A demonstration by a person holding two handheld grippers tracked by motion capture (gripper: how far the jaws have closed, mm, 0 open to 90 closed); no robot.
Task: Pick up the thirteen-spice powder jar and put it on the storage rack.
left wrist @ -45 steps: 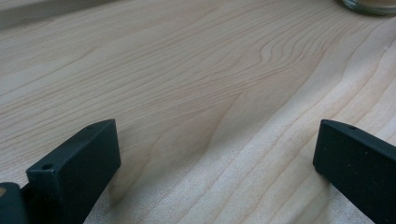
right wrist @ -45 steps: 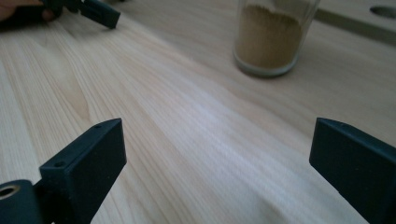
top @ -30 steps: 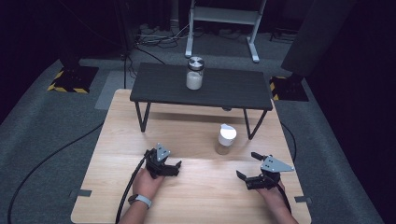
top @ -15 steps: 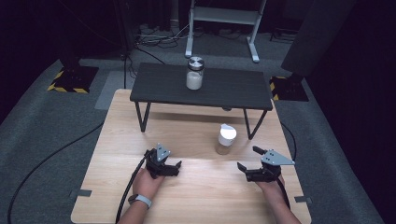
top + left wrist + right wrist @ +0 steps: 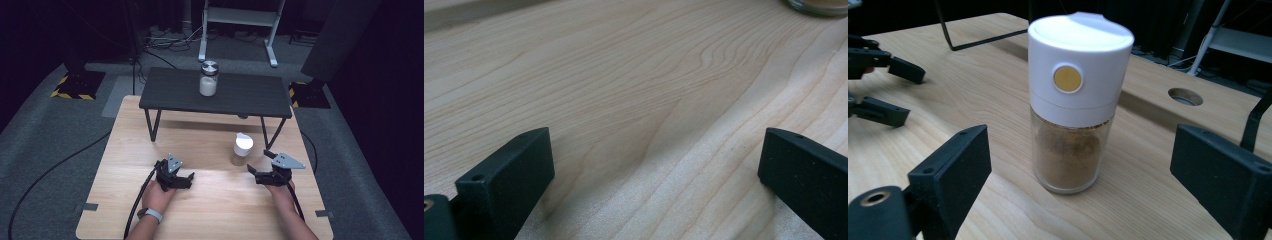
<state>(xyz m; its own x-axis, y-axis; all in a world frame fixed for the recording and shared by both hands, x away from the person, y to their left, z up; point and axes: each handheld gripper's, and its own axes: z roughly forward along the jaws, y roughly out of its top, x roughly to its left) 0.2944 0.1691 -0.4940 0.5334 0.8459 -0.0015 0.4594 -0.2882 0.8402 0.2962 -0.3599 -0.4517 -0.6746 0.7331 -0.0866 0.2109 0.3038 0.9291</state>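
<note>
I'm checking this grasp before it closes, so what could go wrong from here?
The spice jar is tall with a heavy-looking white cap, so the open right hand-held gripper could tip it if one jaw touches first. A grip on the smooth clear body might slip. The black stand's leg rises just behind the jar, so a careless lift could knock it.

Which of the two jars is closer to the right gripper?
The white-capped spice jar with brown powder, standing on the wooden table just ahead of the open right gripper. The silver-lidded jar with white contents stands farther off, up on the black shelf.

Jar base (image 5: pixel 819 6) cropped at top edge
</note>
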